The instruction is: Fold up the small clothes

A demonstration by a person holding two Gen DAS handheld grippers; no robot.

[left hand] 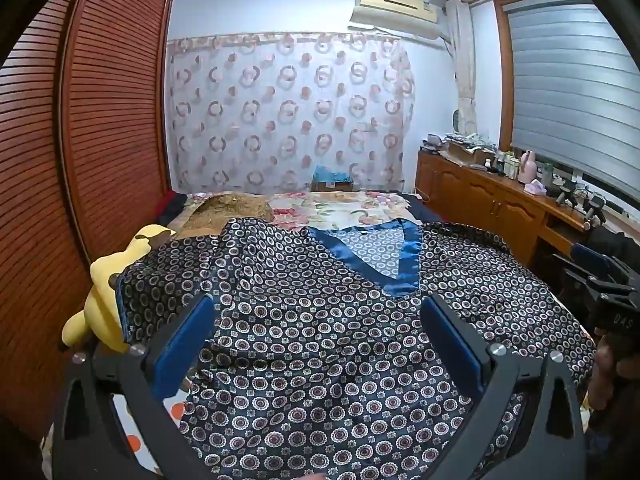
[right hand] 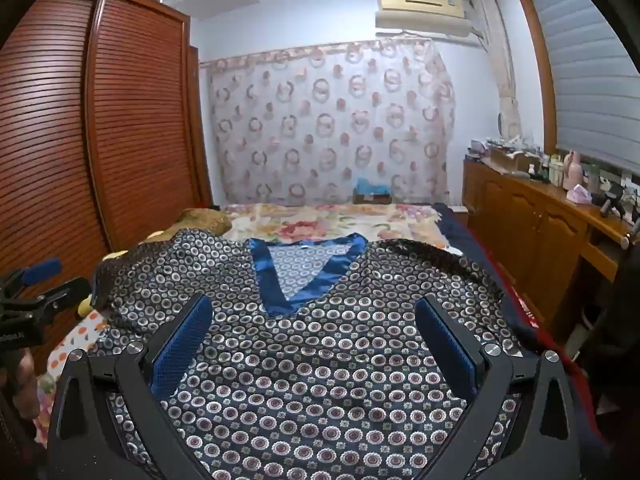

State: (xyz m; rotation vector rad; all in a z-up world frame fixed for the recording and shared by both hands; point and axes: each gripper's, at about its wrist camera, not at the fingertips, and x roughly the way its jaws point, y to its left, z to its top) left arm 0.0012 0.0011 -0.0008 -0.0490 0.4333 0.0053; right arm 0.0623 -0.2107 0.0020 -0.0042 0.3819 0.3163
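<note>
Both claws are hanging released over a patterned top spread on the bed.

The left gripper and right gripper are gaping wide, nothing between their blue pads, tilting down above the satin top lying flat with its blue V-neck pointing away. The left view is catching a yellow plush toy at the garment's left edge; the right view is showing the bed's right edge running beside the wooden cabinets.
</note>
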